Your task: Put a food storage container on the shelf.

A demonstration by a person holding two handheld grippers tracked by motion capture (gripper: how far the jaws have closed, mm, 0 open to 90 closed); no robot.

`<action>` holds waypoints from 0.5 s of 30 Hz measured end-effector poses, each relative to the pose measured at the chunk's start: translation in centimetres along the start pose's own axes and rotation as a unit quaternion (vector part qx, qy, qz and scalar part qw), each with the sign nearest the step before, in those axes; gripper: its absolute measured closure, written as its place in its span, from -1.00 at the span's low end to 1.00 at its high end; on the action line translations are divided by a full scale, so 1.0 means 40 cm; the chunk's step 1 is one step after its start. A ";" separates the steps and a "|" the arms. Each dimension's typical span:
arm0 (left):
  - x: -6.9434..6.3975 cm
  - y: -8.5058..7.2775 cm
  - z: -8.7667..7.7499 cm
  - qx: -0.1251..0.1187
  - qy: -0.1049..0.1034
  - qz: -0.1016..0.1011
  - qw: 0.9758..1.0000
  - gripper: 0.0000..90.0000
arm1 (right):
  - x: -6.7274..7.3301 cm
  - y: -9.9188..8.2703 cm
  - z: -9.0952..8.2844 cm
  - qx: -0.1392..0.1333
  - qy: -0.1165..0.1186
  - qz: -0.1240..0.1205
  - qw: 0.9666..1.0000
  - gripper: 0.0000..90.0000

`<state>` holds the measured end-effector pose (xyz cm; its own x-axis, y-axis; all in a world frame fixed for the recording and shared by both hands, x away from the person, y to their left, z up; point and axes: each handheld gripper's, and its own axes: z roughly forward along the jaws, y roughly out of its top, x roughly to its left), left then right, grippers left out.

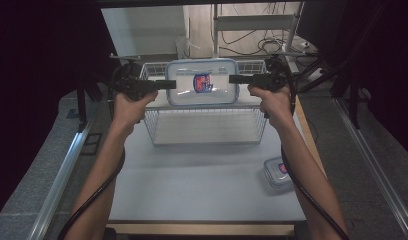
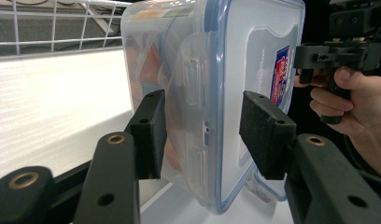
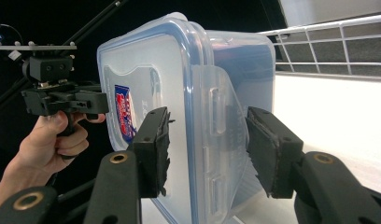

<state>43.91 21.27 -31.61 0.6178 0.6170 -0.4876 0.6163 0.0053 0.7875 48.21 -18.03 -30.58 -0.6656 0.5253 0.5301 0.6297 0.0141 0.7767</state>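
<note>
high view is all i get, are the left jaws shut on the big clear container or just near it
Observer: Not shut. In the left gripper view, the left gripper straddles one end of the container, and a gap shows between one pad and the lid.
Operator: and the right one
Observer: Open too. The right gripper straddles the other end, its lid-side pad stopping short of the lid.
Operator: what's between the jaws
Observer: At each end, a clear latch flap on the container's side.
</note>
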 end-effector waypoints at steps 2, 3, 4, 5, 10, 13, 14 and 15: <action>-0.002 0.001 0.003 -0.001 0.005 0.004 1.000 0.13 | -0.001 0.003 0.001 0.003 -0.002 -0.001 1.000 0.12; -0.002 0.001 0.003 -0.001 0.005 0.004 1.000 0.12 | -0.001 0.003 0.001 0.003 -0.002 -0.001 1.000 0.12; 0.000 -0.001 0.005 -0.004 0.005 0.007 1.000 0.12 | -0.001 0.005 0.003 0.006 -0.004 -0.006 1.000 0.11; 0.000 -0.001 0.005 -0.004 0.005 0.007 1.000 0.12 | -0.001 0.005 0.003 0.006 -0.004 -0.006 1.000 0.11; 0.007 -0.004 0.009 -0.011 0.002 0.004 1.000 0.10 | -0.002 0.009 0.011 0.004 -0.013 -0.015 1.000 0.07; 0.011 -0.004 0.013 -0.016 0.002 0.004 1.000 0.07 | -0.008 0.012 0.016 -0.001 -0.015 -0.011 1.000 0.06; 0.014 -0.005 0.013 -0.017 0.000 0.003 1.000 0.07 | -0.008 0.012 0.016 -0.001 -0.015 -0.011 1.000 0.06; 0.019 -0.009 0.016 -0.023 -0.003 0.003 1.000 0.05 | -0.009 0.012 0.019 -0.005 -0.020 -0.013 1.000 0.05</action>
<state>44.48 21.23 -32.49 0.6240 0.6129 -0.4847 0.5894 0.0380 0.8069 49.06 -17.58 -30.66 -0.6650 0.5578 0.4966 0.6086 0.0194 0.7933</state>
